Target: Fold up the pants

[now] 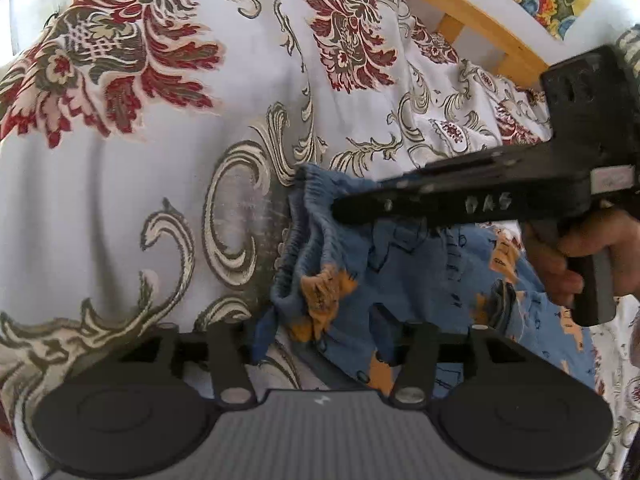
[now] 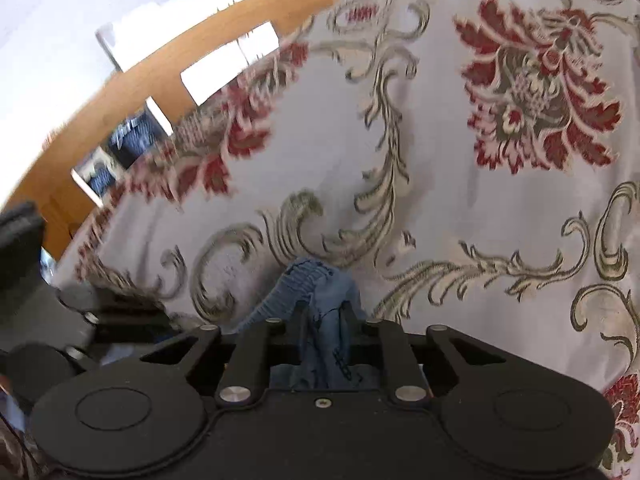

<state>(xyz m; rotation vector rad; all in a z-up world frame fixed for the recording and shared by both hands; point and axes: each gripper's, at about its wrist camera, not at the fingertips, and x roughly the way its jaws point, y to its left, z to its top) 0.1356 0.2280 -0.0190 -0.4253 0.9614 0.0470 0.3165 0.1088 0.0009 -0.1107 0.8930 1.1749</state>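
Pants: small blue pants (image 1: 420, 264) with orange prints lie bunched on the floral bedspread (image 1: 140, 200) of a bed; the gathered waistband (image 1: 308, 216) faces the open cloth, and the rest trails back toward your right hand (image 1: 568, 256).

Right claw: your right claw (image 2: 322, 316) is pinched together on a fold of blue fabric at the waistband; in the left wrist view it reaches in from the right with cloth at its tip.

Left claw: your left claw (image 1: 320, 344) stands partly apart over the lower waistband corner, with cloth between the fingers. I can't tell whether the pads press on it.

Step, as I judge it: taking both waistband corners so you can lift and spread the pants; folding proper not yet begun.

Risk one: the right pinch looks to catch a bunched fold, maybe several layers. Lift from there and the pants could hang twisted.

Risk two: closing the left claw now could take only a thin edge, which may slip out under tension.

Risk three: dip low and you might pinch the bedspread too.

Surroundings: wooden bed frame (image 1: 472, 12) beyond.
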